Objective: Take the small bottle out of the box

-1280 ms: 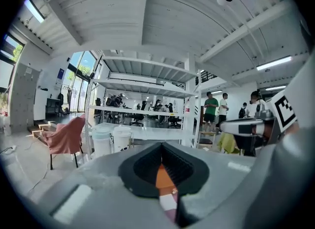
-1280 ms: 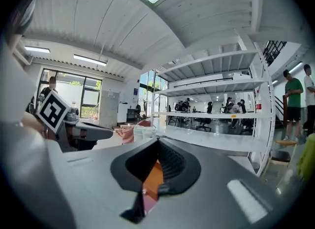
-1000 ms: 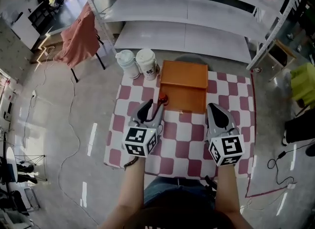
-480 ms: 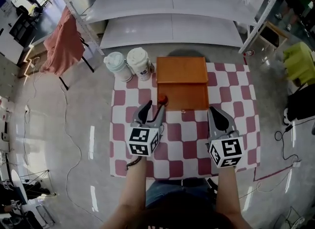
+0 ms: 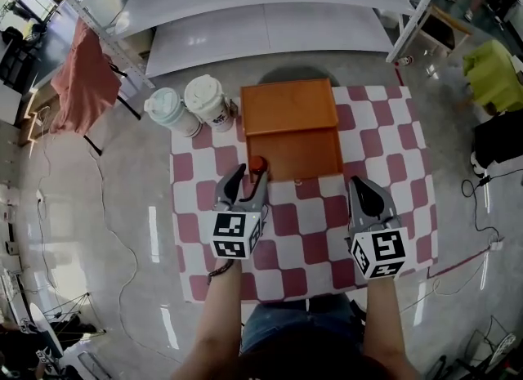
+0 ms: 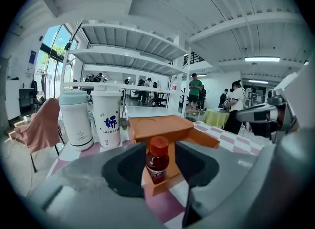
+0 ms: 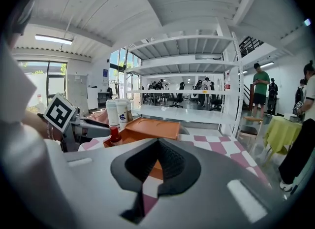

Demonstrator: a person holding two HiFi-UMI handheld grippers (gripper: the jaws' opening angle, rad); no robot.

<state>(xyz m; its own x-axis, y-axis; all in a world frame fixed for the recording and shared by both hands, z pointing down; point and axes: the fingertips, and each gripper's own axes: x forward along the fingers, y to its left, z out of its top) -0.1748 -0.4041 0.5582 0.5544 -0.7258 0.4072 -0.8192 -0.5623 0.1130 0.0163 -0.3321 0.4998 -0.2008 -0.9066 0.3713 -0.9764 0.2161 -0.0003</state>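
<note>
**Open gripper poised over bottle in orange box**

The left gripper (image 5: 248,181) is hovering at the near left corner of the orange box (image 5: 306,151). Its jaws have just been opening and are now standing wide apart. The small bottle (image 6: 157,160) is showing between them, with neither pad touching it. The red-capped bottle is standing upright inside the box, tucked into that near left corner. That is probably why the gripper is pointing in low from the near side, with one jaw set to pass on each side of the bottle.

The box is sitting toward the far edge of the checked table (image 5: 302,223). Its lid (image 5: 288,107) is lying open toward that edge, leaving the inside free to reach. The right gripper (image 7: 159,144) is hanging clenched and empty over the near right part of the table, apart from the box. It seems to be held clear of the work, or ready to steady the box. A pale flask (image 5: 167,111) and a white cup (image 5: 208,102) are standing at the far left corner, just beside the lid and out of the way. The grasp is not yet made, and the lift out is still to do.
</note>
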